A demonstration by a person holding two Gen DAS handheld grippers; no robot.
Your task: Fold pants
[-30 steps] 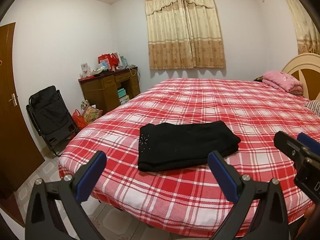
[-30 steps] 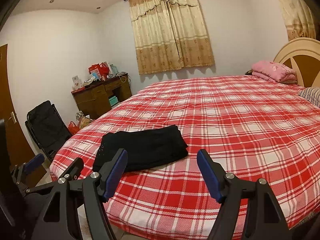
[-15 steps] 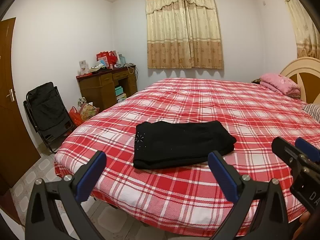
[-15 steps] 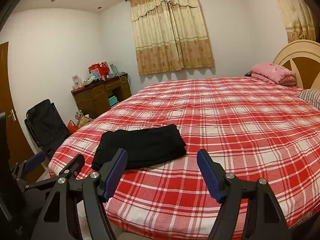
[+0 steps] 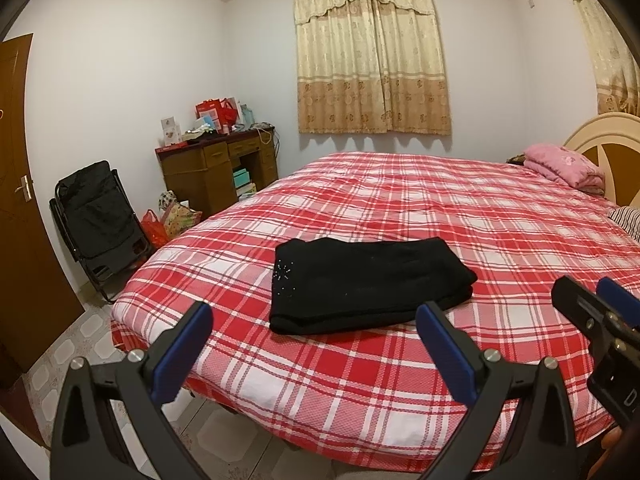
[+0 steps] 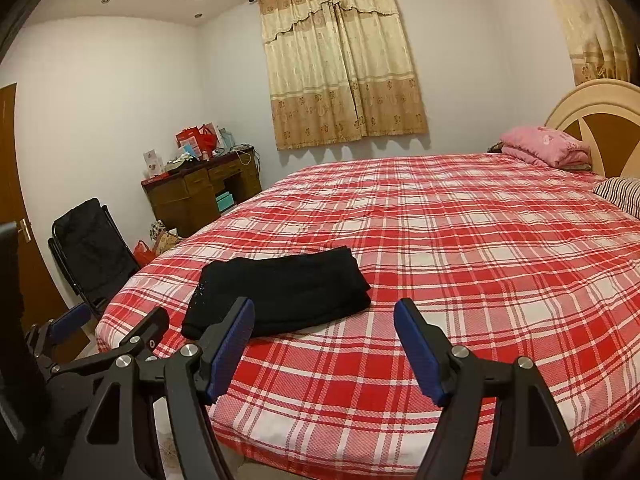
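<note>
The black pants (image 5: 364, 284) lie folded into a flat rectangle near the foot edge of the bed with the red plaid cover (image 5: 440, 216); they also show in the right wrist view (image 6: 280, 292). My left gripper (image 5: 312, 334) is open and empty, held back off the bed's edge, short of the pants. My right gripper (image 6: 324, 334) is open and empty, also back from the bed, to the right of the pants. The right gripper's body shows at the right edge of the left wrist view (image 5: 596, 320).
A folded pink blanket (image 5: 564, 164) and a striped pillow (image 6: 620, 196) lie by the headboard (image 6: 600, 120). A wooden desk (image 5: 216, 168) with clutter, bags and a black folding chair (image 5: 100, 220) stand at the left wall. A brown door (image 5: 16, 200) is at far left.
Both grippers have drawn back from the bed, so the pants look a little farther off. The pants have not moved. Both grippers stay open.
</note>
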